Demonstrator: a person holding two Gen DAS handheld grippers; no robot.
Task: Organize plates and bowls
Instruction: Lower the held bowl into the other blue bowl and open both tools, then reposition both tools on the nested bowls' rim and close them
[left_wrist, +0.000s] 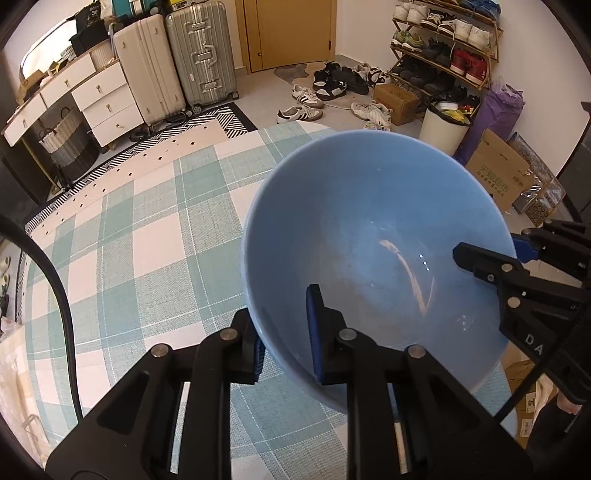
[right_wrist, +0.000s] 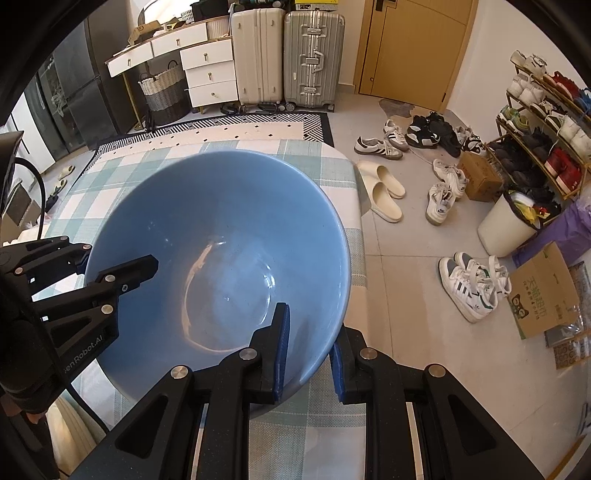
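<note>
A large light-blue bowl (left_wrist: 369, 236) is held above a table with a green-and-white checked cloth (left_wrist: 140, 236). My left gripper (left_wrist: 284, 332) is shut on the bowl's near-left rim, one finger inside and one outside. My right gripper (left_wrist: 491, 247) comes in from the right and clamps the opposite rim. In the right wrist view the same bowl (right_wrist: 221, 251) fills the middle; my right gripper (right_wrist: 308, 343) is shut on its near-right rim and my left gripper (right_wrist: 118, 264) grips the left rim. The bowl is empty. No plates are in view.
Past the table's far edge lie a patterned rug (right_wrist: 258, 125), two suitcases (right_wrist: 288, 55), a white drawer unit (right_wrist: 207, 70) and a woven basket (right_wrist: 162, 92). On the floor to the right are shoes (right_wrist: 469, 284), a shoe rack (right_wrist: 546, 140), a bin (right_wrist: 506, 225) and cardboard boxes (right_wrist: 543, 291).
</note>
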